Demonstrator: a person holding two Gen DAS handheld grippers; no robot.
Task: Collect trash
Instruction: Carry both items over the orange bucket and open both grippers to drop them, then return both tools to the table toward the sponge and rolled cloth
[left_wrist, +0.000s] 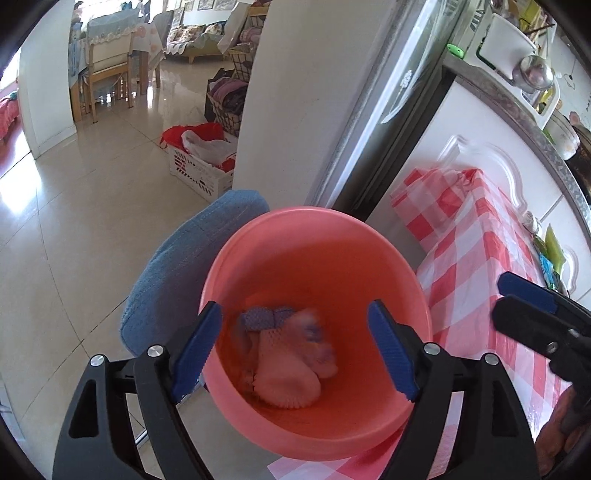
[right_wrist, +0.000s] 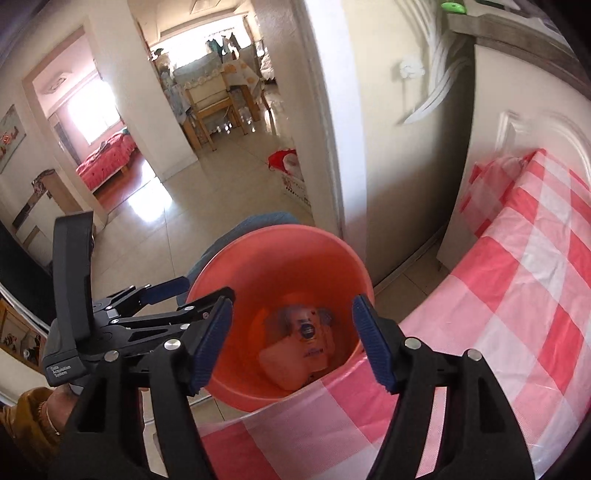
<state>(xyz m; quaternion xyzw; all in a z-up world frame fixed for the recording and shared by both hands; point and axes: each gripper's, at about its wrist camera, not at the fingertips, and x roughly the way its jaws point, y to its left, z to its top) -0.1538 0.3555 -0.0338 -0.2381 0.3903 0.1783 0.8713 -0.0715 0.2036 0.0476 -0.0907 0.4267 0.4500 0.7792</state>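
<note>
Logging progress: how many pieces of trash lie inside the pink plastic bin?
2 visible: a white mesh foam wrapper and a crumpled purple-patterned wrapper behind it, at the bin's bottom; more may hide underneath.

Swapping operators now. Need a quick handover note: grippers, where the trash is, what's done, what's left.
Left gripper: open, empty, hanging over the bin.
Right gripper: open, empty, also aimed into the bin.
Pink bin: on the floor, beside the table with the red-checked tablecloth and against a blue cushion.
Done: trash is in the bin, a crumpled pale wad with a printed wrapper lying at the bottom.
Left: some small packets lie at the table's far edge by the cabinet; I can't tell whether they are trash. Check them and the rest of the table before stopping.
</note>
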